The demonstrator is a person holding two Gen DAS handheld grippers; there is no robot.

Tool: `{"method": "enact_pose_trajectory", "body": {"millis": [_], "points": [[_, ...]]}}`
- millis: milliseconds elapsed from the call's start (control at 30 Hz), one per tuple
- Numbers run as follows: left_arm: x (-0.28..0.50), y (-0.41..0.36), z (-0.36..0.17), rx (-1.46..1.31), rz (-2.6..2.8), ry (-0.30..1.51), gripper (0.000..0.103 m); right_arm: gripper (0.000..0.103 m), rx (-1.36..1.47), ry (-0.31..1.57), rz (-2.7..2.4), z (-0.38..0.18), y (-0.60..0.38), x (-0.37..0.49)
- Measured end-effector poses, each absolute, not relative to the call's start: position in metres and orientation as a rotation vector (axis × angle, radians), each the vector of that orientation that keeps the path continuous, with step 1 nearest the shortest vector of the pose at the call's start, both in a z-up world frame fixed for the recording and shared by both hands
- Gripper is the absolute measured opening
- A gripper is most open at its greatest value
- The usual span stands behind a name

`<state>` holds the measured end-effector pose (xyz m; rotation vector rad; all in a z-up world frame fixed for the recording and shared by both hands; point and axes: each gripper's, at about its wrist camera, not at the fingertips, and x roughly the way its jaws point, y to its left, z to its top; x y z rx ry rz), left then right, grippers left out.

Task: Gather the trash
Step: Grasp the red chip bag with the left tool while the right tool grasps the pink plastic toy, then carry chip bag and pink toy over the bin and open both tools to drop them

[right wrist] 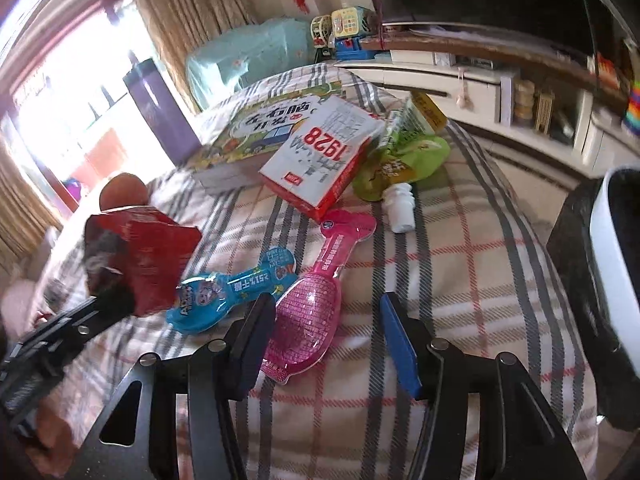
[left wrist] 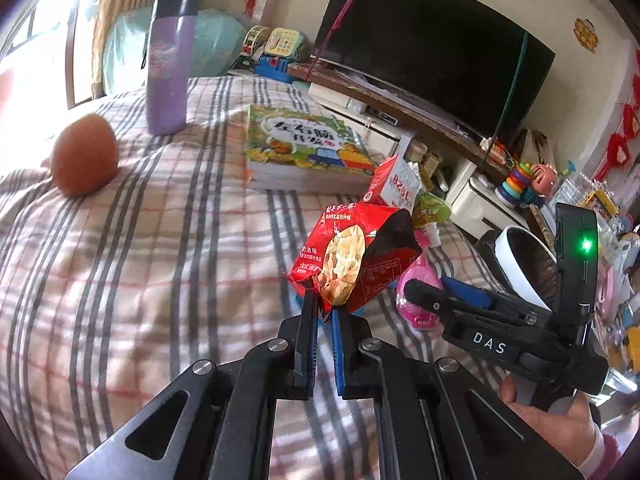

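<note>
While the left gripper pinches a red snack bag above the checked blanket, the right gripper sits half open around a pink wrapper; the box behind reads "1928".

plaid bed, bright wrappers

the bed cover is cream plaid with grey and thin red stripes. on it: a red snack bag printed with pale yellow chips, a pink wrapper, a blue wrapper, a white and red box, a green pouch with a white cap, a green and yellow book, a lilac bottle with a dark lid, a brown egg.
</note>
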<state>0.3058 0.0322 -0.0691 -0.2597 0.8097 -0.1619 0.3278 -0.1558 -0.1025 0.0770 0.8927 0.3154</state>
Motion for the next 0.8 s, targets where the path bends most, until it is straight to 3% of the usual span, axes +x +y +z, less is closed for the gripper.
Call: {"method": "enact_pose_trajectory", "body": {"millis": [67, 100, 133, 233, 800], "points": [[0.299, 0.034, -0.069, -0.272, -0.163, 0.816, 0.005, 0.055, 0.05, 0.89, 0.31, -0.103, -0.152, 0.325], [0.298, 0.034, -0.069, -0.276, -0.168, 0.818, 0.005, 0.049, 0.039, 0.888, 0.311, -0.103, -0.151, 0.323], [0.295, 0.034, -0.069, -0.277, -0.17, 0.819, 0.005, 0.031, 0.032, 0.885, 0.323, -0.103, -0.15, 0.321], [0.29, 0.032, -0.065, -0.279, -0.182, 0.814, 0.005, 0.018, 0.046, 0.859, 0.335, -0.095, -0.154, 0.313], [0.277, -0.042, -0.056, -0.243, -0.296, 0.829, 0.005, 0.014, 0.212, 0.778, 0.315, -0.066, -0.229, 0.262]]}}
